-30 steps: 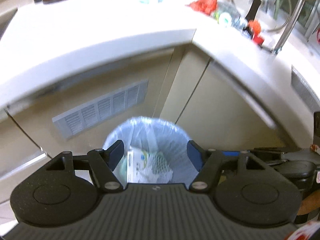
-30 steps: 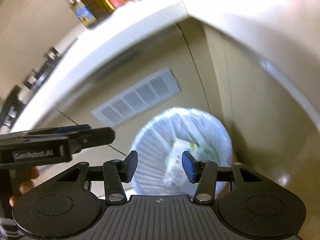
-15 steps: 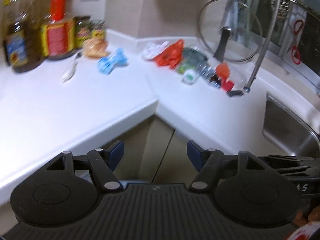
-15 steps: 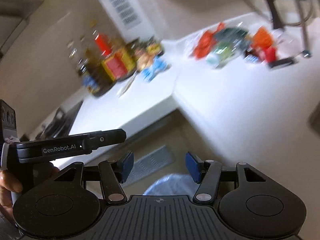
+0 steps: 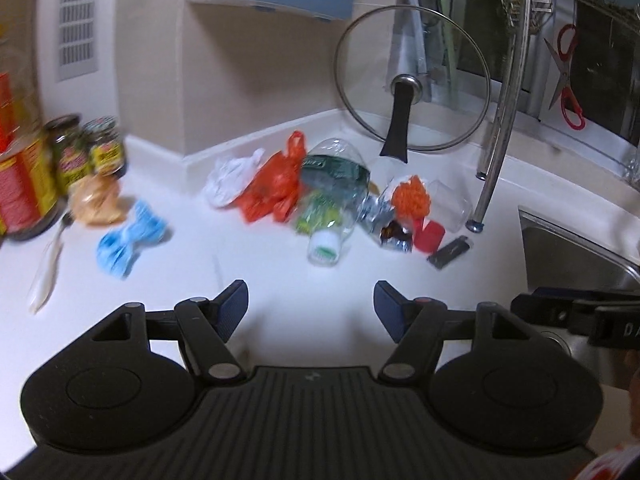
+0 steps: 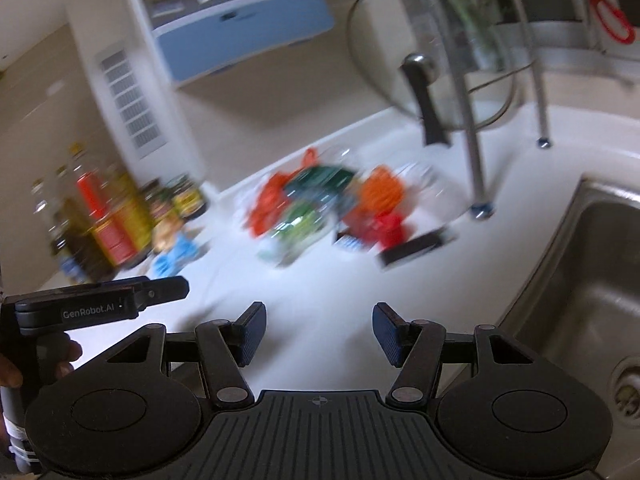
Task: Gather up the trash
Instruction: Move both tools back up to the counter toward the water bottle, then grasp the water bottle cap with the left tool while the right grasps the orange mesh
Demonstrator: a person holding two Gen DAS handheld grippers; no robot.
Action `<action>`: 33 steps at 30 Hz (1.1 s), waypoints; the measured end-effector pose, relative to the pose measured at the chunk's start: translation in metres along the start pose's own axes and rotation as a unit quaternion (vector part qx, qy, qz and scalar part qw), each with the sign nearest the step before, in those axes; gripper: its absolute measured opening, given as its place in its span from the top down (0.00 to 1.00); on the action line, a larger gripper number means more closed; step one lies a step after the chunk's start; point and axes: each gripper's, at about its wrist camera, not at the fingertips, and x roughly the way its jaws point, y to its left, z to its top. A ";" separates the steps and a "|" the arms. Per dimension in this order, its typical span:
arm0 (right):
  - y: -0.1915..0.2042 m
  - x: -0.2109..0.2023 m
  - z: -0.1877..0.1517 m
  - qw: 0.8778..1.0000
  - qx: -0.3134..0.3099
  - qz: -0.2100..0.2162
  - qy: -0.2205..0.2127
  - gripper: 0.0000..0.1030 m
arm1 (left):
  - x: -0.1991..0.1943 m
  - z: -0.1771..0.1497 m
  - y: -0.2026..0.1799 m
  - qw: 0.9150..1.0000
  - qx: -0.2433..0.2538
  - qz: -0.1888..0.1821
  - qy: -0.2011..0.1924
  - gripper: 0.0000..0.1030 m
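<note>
Both empty tools, left tool (image 5: 311,306) and right tool (image 6: 319,332) gaping, now face countertop trash (image 5: 316,192) instead of the bin.

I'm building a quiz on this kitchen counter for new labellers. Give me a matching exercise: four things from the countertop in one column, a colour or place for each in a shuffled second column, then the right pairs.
Things
1. crumpled plastic bag
2. glass lid
3. scissors
4. crumpled wrapper

Descriptions
A. light blue, near the spoon
B. orange-red, in the pile at the counter's corner
C. hanging at the window, red handles
D. propped upright against the wall, black handle

Pairs: 1-B, 2-D, 3-C, 4-A
</note>
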 end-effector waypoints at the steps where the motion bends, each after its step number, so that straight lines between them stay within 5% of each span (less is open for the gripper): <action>1: -0.004 0.002 0.003 1.000 0.002 -0.008 -0.004 0.42 | 0.008 0.004 -0.002 1.000 0.005 -0.002 -0.001 0.36; 16: -0.029 0.045 0.024 0.998 0.018 -0.058 -0.021 0.42 | 0.116 0.025 -0.013 0.998 0.051 0.006 0.024 0.44; 25: -0.032 0.075 0.036 0.998 0.006 -0.064 -0.025 0.42 | 0.134 0.024 -0.012 0.998 0.062 -0.009 0.031 0.71; 33: -0.036 0.102 0.047 0.997 0.000 -0.068 -0.027 0.42 | 0.133 0.022 -0.011 0.996 0.084 -0.013 0.008 0.72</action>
